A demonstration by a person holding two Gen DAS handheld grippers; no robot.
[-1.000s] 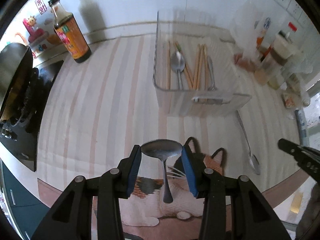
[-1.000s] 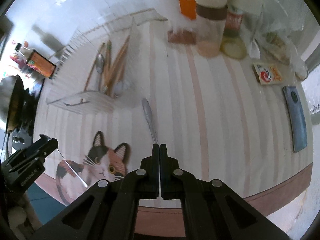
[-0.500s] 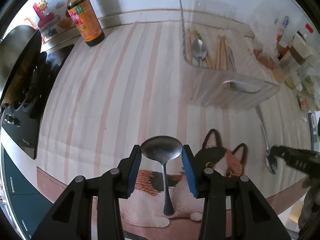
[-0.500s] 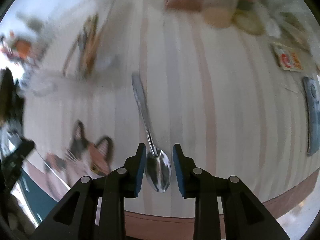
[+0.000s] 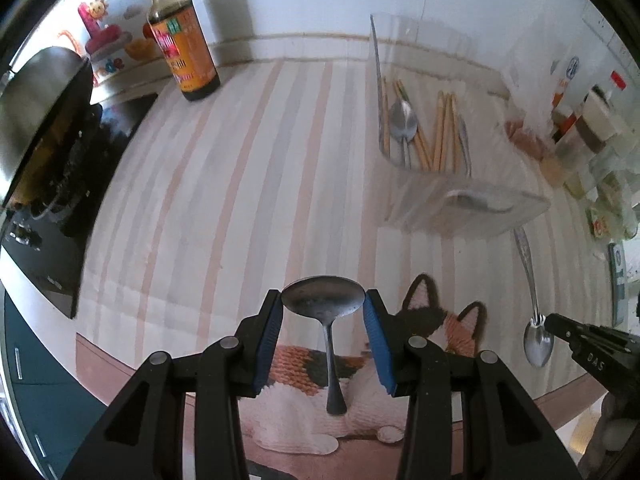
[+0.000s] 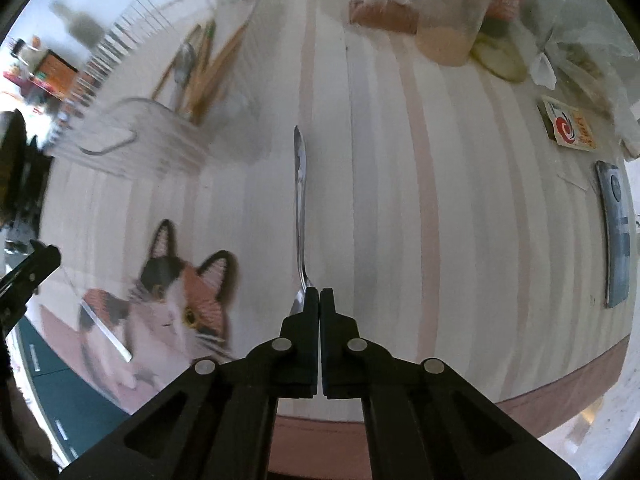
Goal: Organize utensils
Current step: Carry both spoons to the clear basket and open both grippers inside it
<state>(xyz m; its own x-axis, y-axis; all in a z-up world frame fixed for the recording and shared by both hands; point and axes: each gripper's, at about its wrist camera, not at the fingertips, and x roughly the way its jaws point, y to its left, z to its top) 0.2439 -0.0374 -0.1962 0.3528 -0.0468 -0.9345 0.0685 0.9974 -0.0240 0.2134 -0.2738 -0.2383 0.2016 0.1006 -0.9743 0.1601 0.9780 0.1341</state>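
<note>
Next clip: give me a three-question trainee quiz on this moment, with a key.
1. Which item is clamped in the left gripper? A fork; B spoon; C knife.
2. True or false: chopsticks lie inside the clear bin.
3. Fill in: the jaws of the right gripper are ____.

Key: 1 B, pinched across its bowl by the blue pads. 2 True. 3 shut.

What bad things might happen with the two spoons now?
The left claw pinches its spoon only by the bowl's round edges, handle hanging, so it might swivel or slip out. The right claw is shut at the second spoon near its bowl; whether it holds the spoon is unclear, so that spoon might stay behind or drop on the striped cloth.
</note>
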